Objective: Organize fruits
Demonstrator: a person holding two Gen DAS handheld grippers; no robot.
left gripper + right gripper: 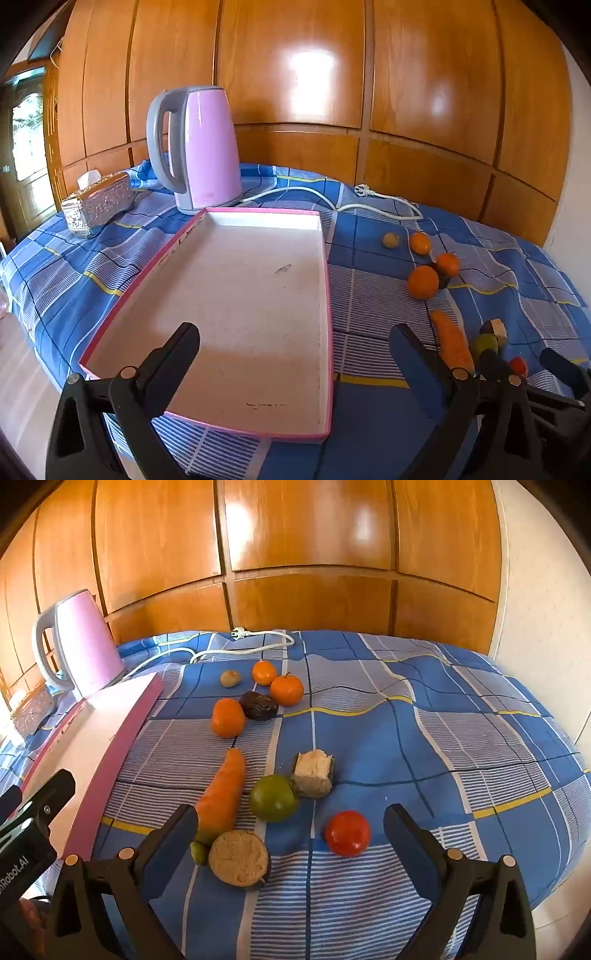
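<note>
An empty white tray with a pink rim (325,258) lies on the blue checked cloth. My left gripper (293,343) hovers open over its near end, holding nothing. To the tray's right lie three oranges (228,718), a dark wrinkled fruit (258,706), a small brownish fruit (230,678), a carrot (221,797), a green fruit (274,797), a red tomato (348,833) and two cut pale-fleshed pieces (239,862). My right gripper (291,823) is open above the near group, the green fruit and tomato ahead of its fingertips, touching nothing.
A pink kettle (207,147) stands behind the tray, its white cord and plug (360,190) trailing across the cloth. A silver tissue box (99,201) sits at the far left. Wooden panels (295,74) back the table. The cloth drops off at left and right.
</note>
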